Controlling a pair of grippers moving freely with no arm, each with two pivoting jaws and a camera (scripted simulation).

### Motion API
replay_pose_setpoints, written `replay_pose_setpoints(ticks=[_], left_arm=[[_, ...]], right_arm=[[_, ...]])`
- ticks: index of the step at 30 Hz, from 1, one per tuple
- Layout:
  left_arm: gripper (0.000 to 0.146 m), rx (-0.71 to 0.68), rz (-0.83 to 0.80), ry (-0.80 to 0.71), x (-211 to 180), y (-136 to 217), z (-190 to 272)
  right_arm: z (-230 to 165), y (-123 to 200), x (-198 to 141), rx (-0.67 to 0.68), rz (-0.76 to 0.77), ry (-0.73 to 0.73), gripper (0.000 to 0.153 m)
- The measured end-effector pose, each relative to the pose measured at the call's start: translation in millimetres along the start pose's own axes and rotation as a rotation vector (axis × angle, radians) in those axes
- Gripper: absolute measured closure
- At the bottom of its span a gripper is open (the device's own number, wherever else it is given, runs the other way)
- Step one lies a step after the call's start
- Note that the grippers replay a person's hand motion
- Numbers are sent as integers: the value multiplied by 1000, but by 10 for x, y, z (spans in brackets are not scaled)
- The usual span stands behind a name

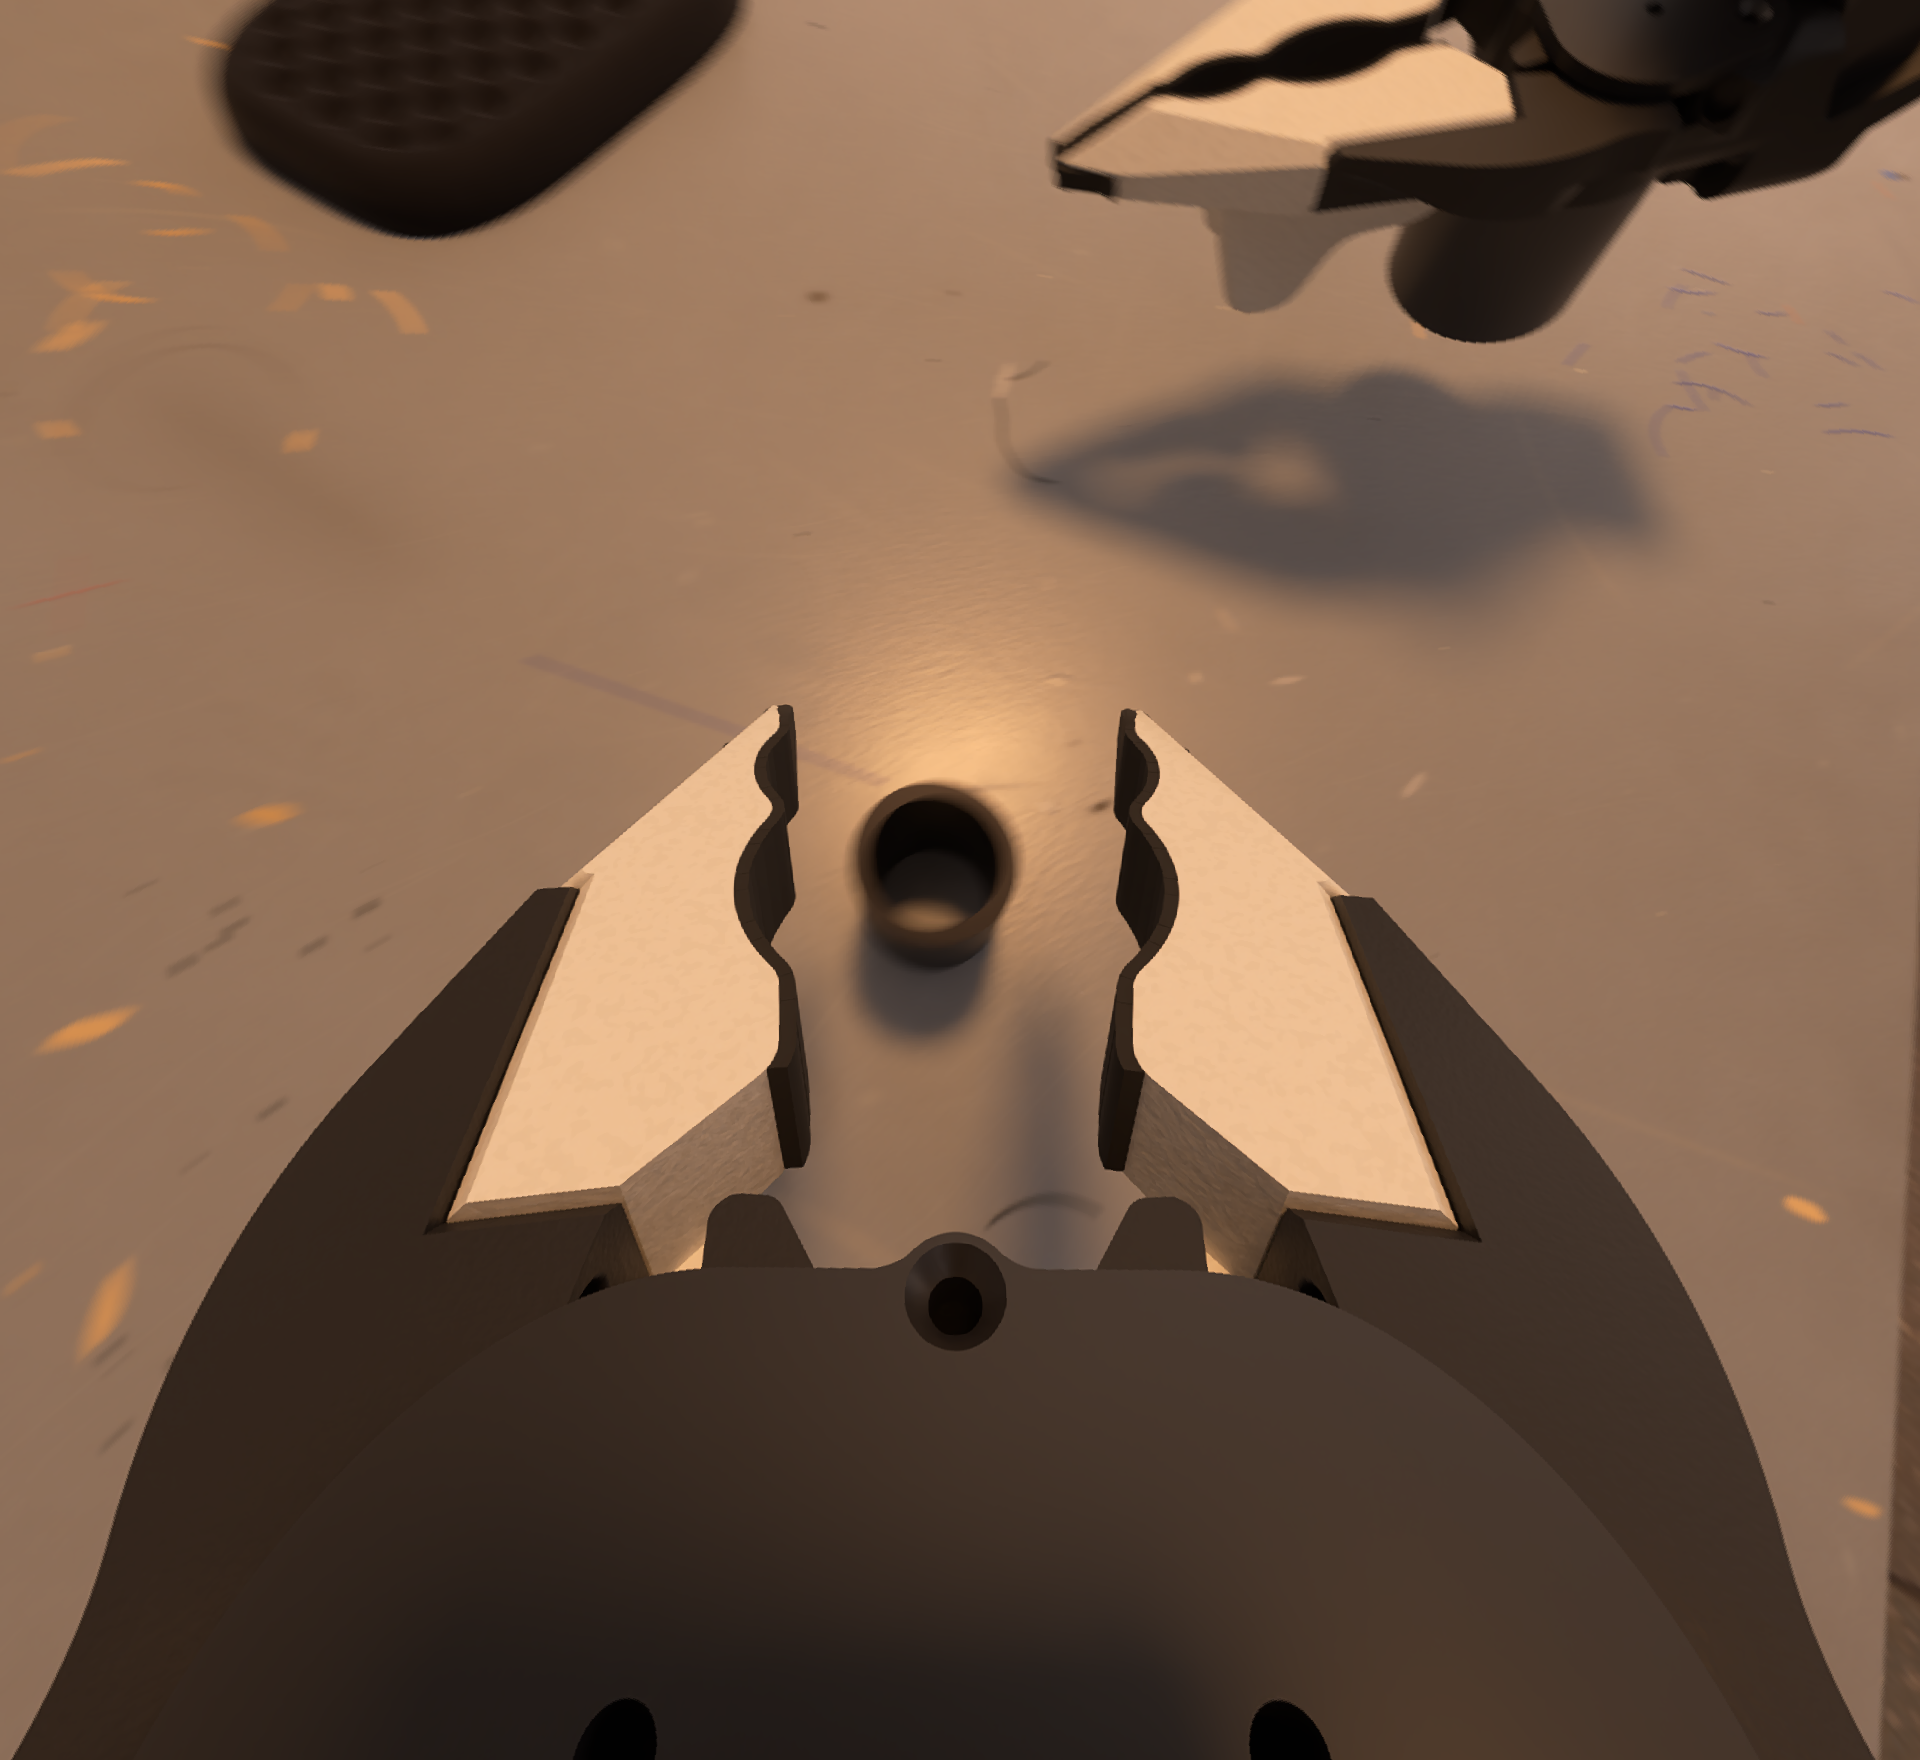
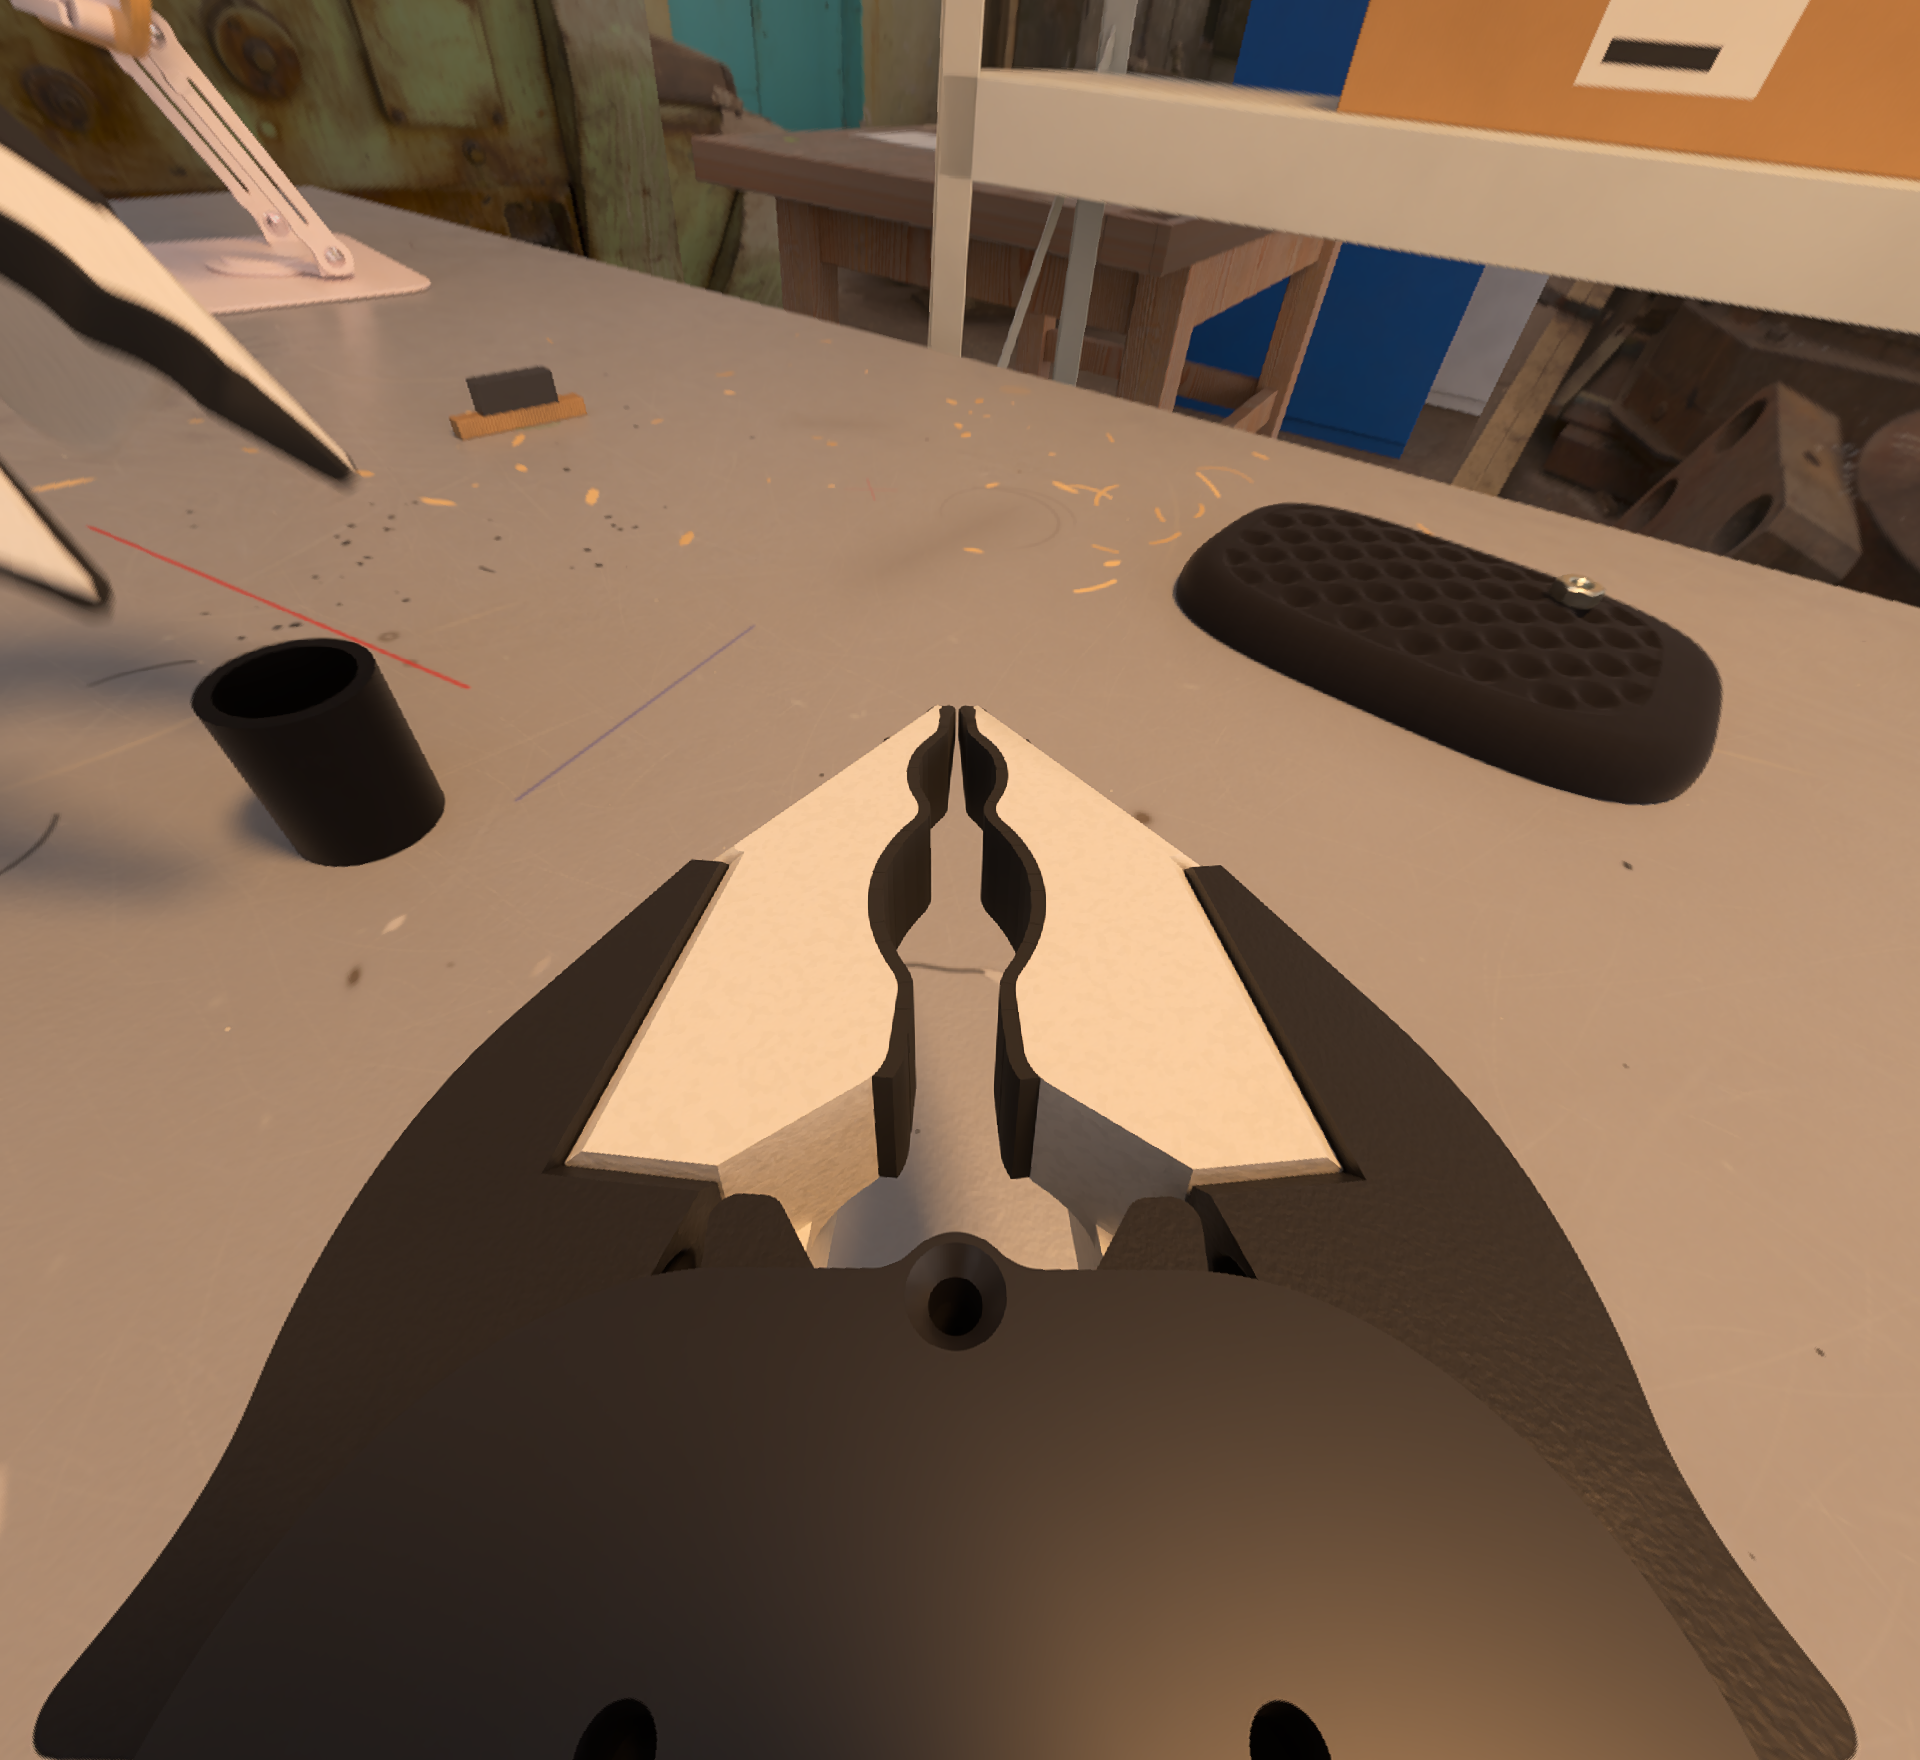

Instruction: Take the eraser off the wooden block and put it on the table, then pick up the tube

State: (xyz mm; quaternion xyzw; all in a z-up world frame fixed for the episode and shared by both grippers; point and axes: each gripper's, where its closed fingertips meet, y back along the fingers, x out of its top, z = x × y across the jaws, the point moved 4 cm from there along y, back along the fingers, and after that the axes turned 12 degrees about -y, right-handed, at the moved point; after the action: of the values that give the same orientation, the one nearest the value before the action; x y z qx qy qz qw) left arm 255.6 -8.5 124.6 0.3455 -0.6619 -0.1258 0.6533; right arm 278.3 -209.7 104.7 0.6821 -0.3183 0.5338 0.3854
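A short black tube (image 1: 935, 879) stands upright on the table, seen from above between my left gripper's (image 1: 956, 723) open fingers, which hover over it without touching. In the right wrist view the tube (image 2: 317, 749) stands at the left, below the left gripper's fingertips (image 2: 312, 453). A dark grey eraser (image 2: 509, 389) lies on a thin wooden block (image 2: 540, 415) far back on the table. My right gripper (image 2: 956, 713) is shut and empty above the table's middle. It also shows in the left wrist view (image 1: 1070, 172) at the top right.
A black honeycomb pad (image 2: 1455, 650) with a small metal nut (image 2: 1579, 588) on it lies right of the tube; it also shows in the left wrist view (image 1: 478, 37). A white stand's base (image 2: 301, 271) sits at the back left. A shelf frame (image 2: 1351, 172) holding an orange box (image 2: 1558, 69) stands behind the table.
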Motion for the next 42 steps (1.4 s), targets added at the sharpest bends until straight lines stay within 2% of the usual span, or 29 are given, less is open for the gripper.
replay_pose_setpoints(ticks=[3, 7, 10, 13, 15, 17, 18, 22, 28, 30, 33, 37, 39, 42], left_arm=[[89, 156, -35, 19, -180, 472, -462], [93, 449, -221, 81, -627, 1162, -1360], [94, 489, -362, 152, -898, 1411, -1864], [93, 371, -515, 163, -1113, 1279, -2252], [97, 286, -647, 243, -1249, 1110, -2470], [111, 297, -739, 331, -1294, 974, -2688], [112, 280, -760, 376, -1302, 916, -2747], [95, 312, -875, 454, -1415, 748, -2881], [87, 343, -914, 693, -1595, 612, -2882], [86, 377, -923, 729, -1638, 596, -2851], [94, 385, -911, 804, -1698, 564, -2782], [121, 383, -864, 860, -1707, 557, -2744], [130, 383, -865, 838, -1700, 545, -2744], [135, 370, -872, 789, -1682, 516, -2766]], right_arm=[[-23, -102, -51, -3, -38, 5, 152], [-93, -218, -67, 0, -57, 33, 152], [-136, -301, -87, -4, -80, 69, 152], [-158, -368, -89, 3, -92, 73, 152], [-163, -394, -86, 15, -95, 64, 152], [-165, -398, -75, 23, -89, 52, 152], [-170, -391, -67, 31, -81, 45, 152], [-196, -327, -32, 96, -58, -4, 152], [-182, -182, 42, 164, -27, -16, 152], [-187, -125, 83, 194, -10, -34, 152], [-192, -33, 122, 224, 16, -52, 152], [-235, 81, 183, 281, 49, -103, 152], [-265, 125, 202, 299, 57, -112, 152], [-295, 169, 222, 303, 65, -106, 152]])
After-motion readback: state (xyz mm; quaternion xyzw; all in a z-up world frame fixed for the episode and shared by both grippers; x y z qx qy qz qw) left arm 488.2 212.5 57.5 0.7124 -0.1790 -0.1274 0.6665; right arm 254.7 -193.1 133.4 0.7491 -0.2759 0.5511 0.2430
